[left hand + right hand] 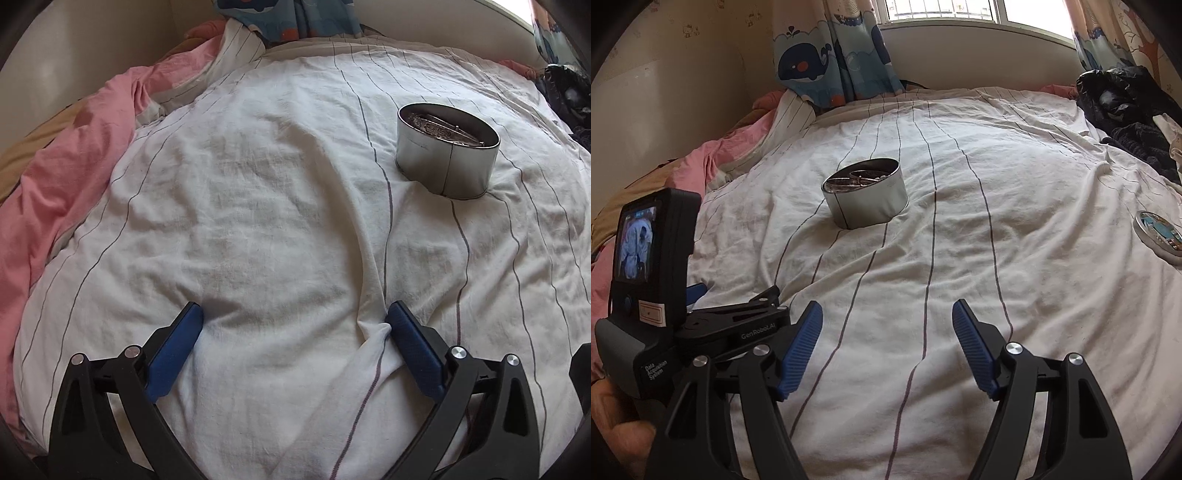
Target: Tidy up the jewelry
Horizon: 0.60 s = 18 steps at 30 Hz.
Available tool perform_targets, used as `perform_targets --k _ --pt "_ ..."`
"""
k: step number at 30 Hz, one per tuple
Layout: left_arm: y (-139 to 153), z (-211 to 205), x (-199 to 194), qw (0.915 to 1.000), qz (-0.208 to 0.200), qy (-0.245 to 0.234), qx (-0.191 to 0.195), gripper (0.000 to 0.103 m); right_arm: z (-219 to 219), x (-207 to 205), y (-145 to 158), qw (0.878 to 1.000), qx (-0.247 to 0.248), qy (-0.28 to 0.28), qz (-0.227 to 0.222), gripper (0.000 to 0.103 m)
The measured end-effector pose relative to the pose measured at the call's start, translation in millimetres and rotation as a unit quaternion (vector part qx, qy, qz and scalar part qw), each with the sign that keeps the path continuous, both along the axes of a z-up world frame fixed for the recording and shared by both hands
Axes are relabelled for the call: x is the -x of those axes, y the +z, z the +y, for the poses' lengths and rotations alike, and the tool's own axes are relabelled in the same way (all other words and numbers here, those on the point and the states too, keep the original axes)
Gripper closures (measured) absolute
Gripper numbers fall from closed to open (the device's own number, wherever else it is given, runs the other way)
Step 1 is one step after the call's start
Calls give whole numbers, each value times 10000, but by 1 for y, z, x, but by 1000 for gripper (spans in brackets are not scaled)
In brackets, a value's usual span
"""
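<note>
An oval metal tin [866, 197] sits open and upright on the bed [960, 258], on the white striped sheet near its middle, ahead of both claws and well apart from them; it looks placed there so that either hand can reach it over a soft, level spot. Inside it lie silvery pieces, at least one engraved bangle [439, 129] leaning across the interior from the near-left rim toward the far-right rim in the left wrist view, its long axis running roughly along the long axis of the oval. The tin's mouth points straight up and its long axis runs left-right and slightly away in the right wrist view. The lid [1160, 230], with a colourful printed face, lies flat on the sheet well off to the right near the bed's edge, printed side up, probably put aside to keep the tin's mouth free. The left claw [293, 317] is spread wide with nothing between its blue pads, held low so that the right pad presses against a raised fold of the sheet. The right claw [886, 317] is also spread wide and carries nothing, hovering above the sheet and aimed toward the tin. No loose jewelry shows on the sheet, so I judge the remaining work is likely fetching the lid
</note>
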<state>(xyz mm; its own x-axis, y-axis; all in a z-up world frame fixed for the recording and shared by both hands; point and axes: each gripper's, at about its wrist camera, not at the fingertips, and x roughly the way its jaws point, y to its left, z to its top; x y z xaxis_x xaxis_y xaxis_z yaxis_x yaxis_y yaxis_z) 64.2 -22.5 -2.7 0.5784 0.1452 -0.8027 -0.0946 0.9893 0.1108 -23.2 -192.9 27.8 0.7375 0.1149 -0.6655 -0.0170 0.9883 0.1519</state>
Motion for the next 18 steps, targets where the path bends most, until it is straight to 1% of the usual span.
perform_targets --k 3,6,10,15,18 --pt "-2 3 0 9998 13 6 201 7 0 3 5 10000 -31 15 -74 32" --pt "-3 2 0 9999 14 3 159 7 3 5 8 9999 -80 83 -124 32" --pt "-3 1 0 9999 15 3 157 7 11 10 8 9997 30 200 -163 32" --pt "-3 2 0 9999 15 3 155 7 9 9 2 9997 32 224 -65 32" --pt "-3 2 0 9999 15 3 160 7 9 8 0 9997 -50 239 7 32"
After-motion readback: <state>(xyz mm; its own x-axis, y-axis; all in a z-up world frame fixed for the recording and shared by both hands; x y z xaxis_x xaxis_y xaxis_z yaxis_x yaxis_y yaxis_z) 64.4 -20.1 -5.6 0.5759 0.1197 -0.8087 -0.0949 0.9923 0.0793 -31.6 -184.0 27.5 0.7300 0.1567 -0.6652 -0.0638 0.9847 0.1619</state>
